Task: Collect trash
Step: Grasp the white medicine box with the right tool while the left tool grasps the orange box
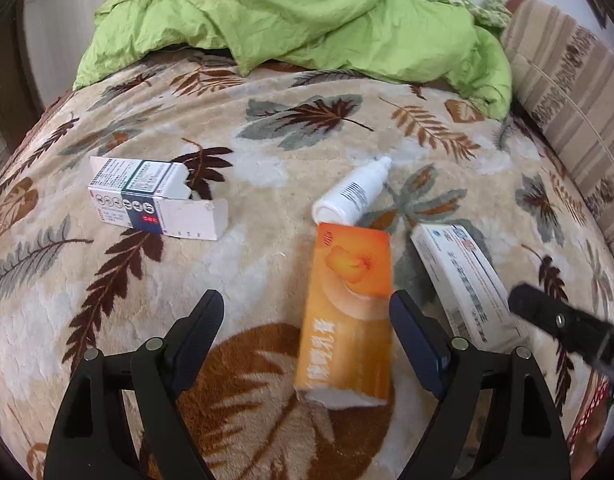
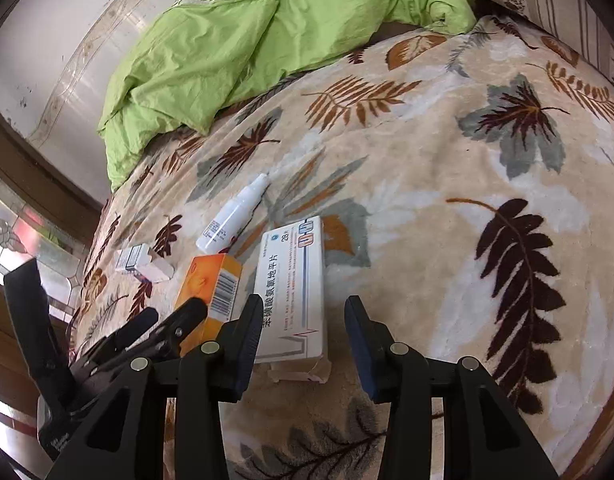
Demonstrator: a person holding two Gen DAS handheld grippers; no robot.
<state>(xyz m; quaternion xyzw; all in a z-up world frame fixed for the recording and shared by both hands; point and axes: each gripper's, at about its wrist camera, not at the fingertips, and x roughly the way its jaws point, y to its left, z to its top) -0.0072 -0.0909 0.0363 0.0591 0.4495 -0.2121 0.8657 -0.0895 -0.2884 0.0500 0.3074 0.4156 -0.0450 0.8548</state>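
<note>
Several pieces of trash lie on a leaf-patterned blanket (image 1: 267,184). An orange box (image 1: 349,304) lies between my open left gripper's (image 1: 307,312) fingers, nearer the right one. A white bottle (image 1: 353,194) lies just beyond it. An opened white-and-blue box (image 1: 147,200) lies far left. A white medicine box (image 1: 463,280) lies to the right. In the right wrist view, my open right gripper (image 2: 303,320) hovers by the white medicine box (image 2: 293,292), whose near end sits beside the left finger. The orange box (image 2: 209,284), bottle (image 2: 233,216) and opened box (image 2: 141,266) lie left.
A crumpled green quilt (image 1: 299,20) lies at the far side of the bed. A striped pillow (image 1: 567,92) is at the right. The right gripper's finger (image 1: 563,320) enters the left wrist view at right; the left gripper (image 2: 147,328) shows at left in the right view.
</note>
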